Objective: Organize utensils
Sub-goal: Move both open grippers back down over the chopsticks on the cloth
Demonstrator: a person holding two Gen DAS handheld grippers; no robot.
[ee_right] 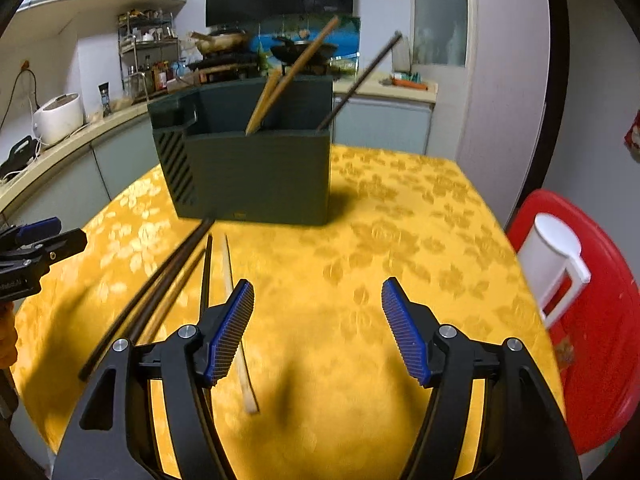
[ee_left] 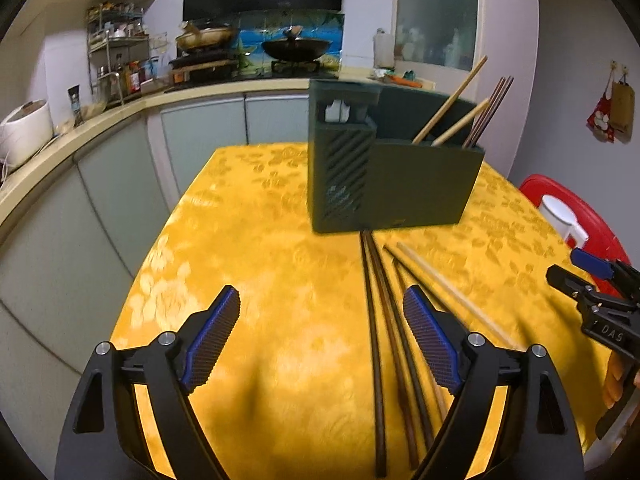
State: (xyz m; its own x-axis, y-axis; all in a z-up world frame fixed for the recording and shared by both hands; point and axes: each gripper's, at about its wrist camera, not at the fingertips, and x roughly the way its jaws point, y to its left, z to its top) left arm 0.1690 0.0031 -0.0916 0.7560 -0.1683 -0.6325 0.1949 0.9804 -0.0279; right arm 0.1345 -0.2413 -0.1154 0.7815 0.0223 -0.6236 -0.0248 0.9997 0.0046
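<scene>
Seen first from the left wrist camera, a worktop (ee_left: pixel 260 248) is covered in a glossy yellow cloth woven with a pale floral pattern. On it stands a dark green utensil holder (ee_left: pixel 392 168), box-shaped, with slanted slots cut into its left side. Its right compartment holds pale wooden chopsticks (ee_left: pixel 452 112) and thin dark ones (ee_left: pixel 490 110), all leaning right. Loose chopsticks (ee_left: pixel 374 320) lie on the cloth in front of the holder, long slim dark sticks fanned out beside a pale stick (ee_left: pixel 456 300). The left gripper (ee_left: pixel 322 338) hovers low over the cloth, its black arms ending in ribbed blue fingers (ee_left: pixel 212 344) spread wide apart and holding nothing; the right-hand finger sits over the dark sticks. The right gripper (ee_left: pixel 592 280) shows at the right edge, too cropped to judge.

From the right wrist camera, the same green holder (ee_right: pixel 256 168) stands centred on the yellow worktop (ee_right: pixel 400 232), with pale sticks (ee_right: pixel 288 80) and one dark stick (ee_right: pixel 360 80) jutting from it. The loose dark chopsticks (ee_right: pixel 160 288) and a pale one (ee_right: pixel 236 328) lie to the left. The right gripper (ee_right: pixel 318 328) hovers above bare cloth, ribbed blue fingers (ee_right: pixel 404 332) wide apart and empty. A red plastic stool (ee_right: pixel 600 320) beside the worktop carries a white lidded container (ee_right: pixel 552 256).
</scene>
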